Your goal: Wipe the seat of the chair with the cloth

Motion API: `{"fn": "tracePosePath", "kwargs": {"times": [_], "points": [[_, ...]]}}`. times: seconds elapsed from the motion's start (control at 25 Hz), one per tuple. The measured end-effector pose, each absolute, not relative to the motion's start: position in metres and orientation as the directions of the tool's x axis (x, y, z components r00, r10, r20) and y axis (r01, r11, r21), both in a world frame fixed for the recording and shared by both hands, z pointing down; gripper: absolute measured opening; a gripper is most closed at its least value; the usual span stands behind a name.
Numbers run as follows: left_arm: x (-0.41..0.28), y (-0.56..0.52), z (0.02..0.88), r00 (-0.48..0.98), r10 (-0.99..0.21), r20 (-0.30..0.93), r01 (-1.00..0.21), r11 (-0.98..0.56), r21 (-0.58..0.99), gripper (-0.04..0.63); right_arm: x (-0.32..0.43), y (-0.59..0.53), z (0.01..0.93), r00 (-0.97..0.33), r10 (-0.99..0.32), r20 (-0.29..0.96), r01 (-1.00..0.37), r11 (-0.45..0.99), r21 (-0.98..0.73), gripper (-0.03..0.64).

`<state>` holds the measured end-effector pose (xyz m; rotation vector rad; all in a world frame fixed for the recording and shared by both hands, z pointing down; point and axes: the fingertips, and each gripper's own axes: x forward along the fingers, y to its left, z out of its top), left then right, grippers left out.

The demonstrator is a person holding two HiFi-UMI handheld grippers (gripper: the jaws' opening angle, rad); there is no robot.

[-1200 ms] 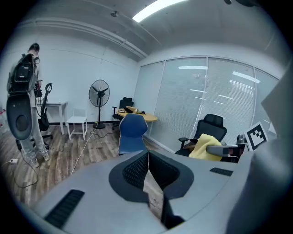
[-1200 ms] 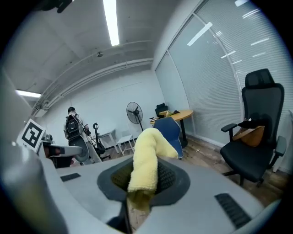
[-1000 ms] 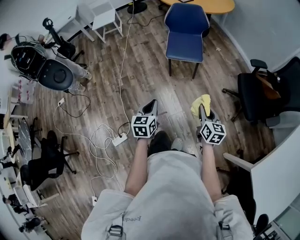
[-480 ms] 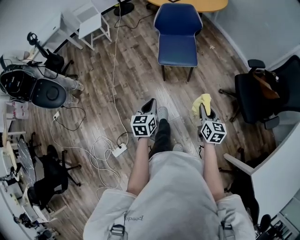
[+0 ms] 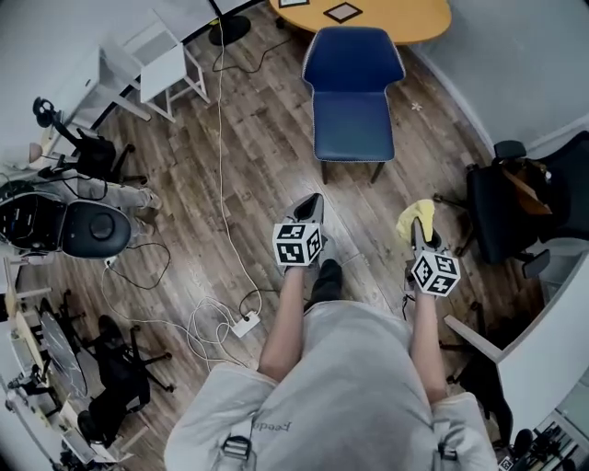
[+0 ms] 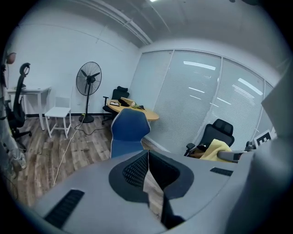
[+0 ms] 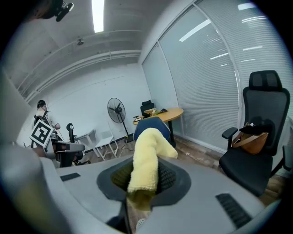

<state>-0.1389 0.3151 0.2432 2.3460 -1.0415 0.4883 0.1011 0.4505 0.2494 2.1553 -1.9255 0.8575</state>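
A blue chair (image 5: 353,90) stands ahead of me on the wood floor, its seat (image 5: 354,126) facing me; it also shows as the blue chair (image 6: 127,133) in the left gripper view and the chair (image 7: 153,125) behind the cloth in the right gripper view. My right gripper (image 5: 419,233) is shut on a yellow cloth (image 5: 416,218), which sticks up from the jaws as the yellow cloth (image 7: 145,161). My left gripper (image 5: 310,208) is shut with nothing in it, left gripper (image 6: 147,176). Both grippers hang well short of the chair.
A round wooden table (image 5: 386,14) stands behind the chair. A black office chair (image 5: 515,198) with a brown bag is at the right. White cables and a power strip (image 5: 245,324) lie on the floor at the left, near a white stool (image 5: 158,66) and a fan (image 6: 88,80).
I have stepped forward and turned slightly, so the blue chair sits more centred ahead. Both grippers shifted right in the view, still held out in front; the cloth stays in the right one.
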Motion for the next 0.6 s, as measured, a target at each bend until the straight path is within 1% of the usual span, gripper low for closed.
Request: {"fn": "tracePosePath", "kwargs": {"times": [0.24, 0.4, 0.6], "points": [[-0.144, 0.256, 0.252, 0.654, -0.554, 0.515, -0.751, -0.556, 0.356, 0.028, 0.095, 0.398, 0.245, 0.038, -0.862, 0.505, -0.955, -0.180, -0.236, 0.080], [-0.145, 0.237, 0.265, 0.658, -0.537, 0.527, -0.748, -0.549, 0.373, 0.028, 0.088, 0.379, 0.248, 0.005, -0.862, 0.506, -0.964, -0.138, -0.226, 0.080], [-0.149, 0.223, 0.278, 0.655, -0.517, 0.552, -0.749, -0.543, 0.380, 0.028, 0.089, 0.362, 0.257, 0.005, -0.856, 0.518, -0.958, -0.153, -0.244, 0.080]]}}
